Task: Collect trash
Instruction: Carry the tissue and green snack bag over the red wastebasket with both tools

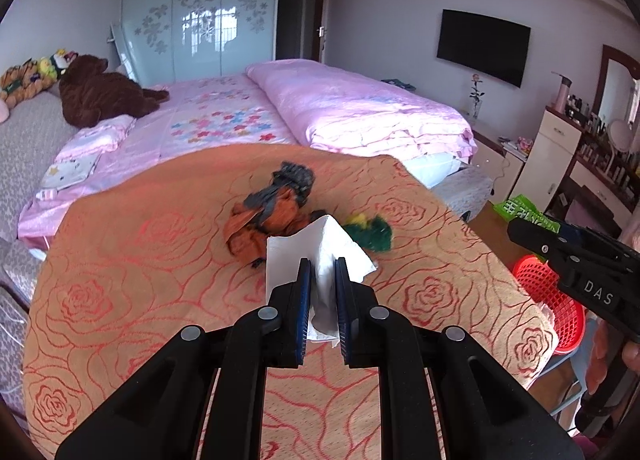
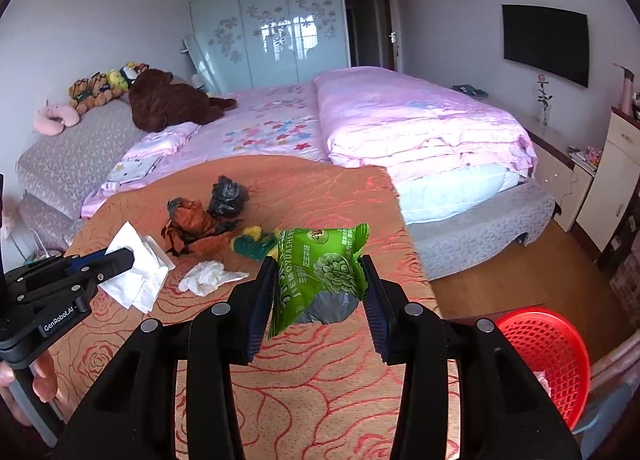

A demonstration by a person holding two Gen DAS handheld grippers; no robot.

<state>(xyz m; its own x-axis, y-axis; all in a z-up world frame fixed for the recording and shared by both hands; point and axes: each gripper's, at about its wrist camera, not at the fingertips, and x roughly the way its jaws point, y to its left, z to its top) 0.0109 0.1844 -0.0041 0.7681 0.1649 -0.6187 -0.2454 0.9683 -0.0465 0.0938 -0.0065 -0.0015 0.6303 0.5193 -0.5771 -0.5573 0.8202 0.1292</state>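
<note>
My left gripper (image 1: 323,264) is shut on a white tissue (image 1: 320,252) and holds it above the orange rose-patterned table (image 1: 120,280); it also shows in the right wrist view (image 2: 120,258) with the tissue (image 2: 138,272). My right gripper (image 2: 320,264) is shut on a green snack bag (image 2: 320,272), held above the table's right side (image 2: 320,400). On the table lie an orange and black wrapper (image 2: 192,226), a black crumpled bag (image 2: 228,196), a green and yellow wrapper (image 2: 252,242) and a crumpled white tissue (image 2: 208,278).
A red mesh basket (image 2: 548,356) stands at the table's right edge, low on the floor side; it also shows in the left wrist view (image 1: 548,300). A bed (image 2: 360,128) with pink bedding lies behind the table. A dresser (image 1: 580,156) is at the right.
</note>
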